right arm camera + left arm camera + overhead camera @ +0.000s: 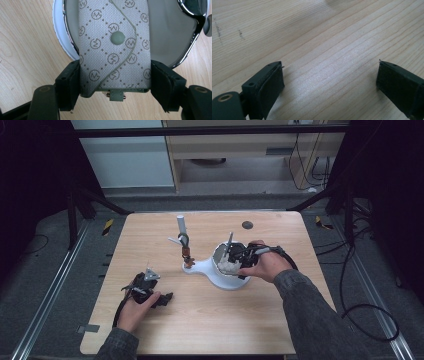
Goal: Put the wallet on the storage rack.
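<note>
- The right gripper [115, 87] has its jaws clamped on the monogrammed pouch [113, 47], at frame centre, over the chrome-rimmed dish [192, 37].
- The pouch looks soft, light and grippy; best held across its flat sides, near the lower edge.
- The left gripper [329, 82] rests on the bench [312, 32], jaws wide and empty.

A white post [180, 225] stands on the tabletop [210, 320] at 12 o'clock. A dark round spot [247, 225] lies at 1 o'clock.

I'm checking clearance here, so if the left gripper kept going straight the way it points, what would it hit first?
Probably the bare wooden table: the left gripper is open with nothing between its jaws, angled down at the wood. How far off the surface lies is unclear.
</note>
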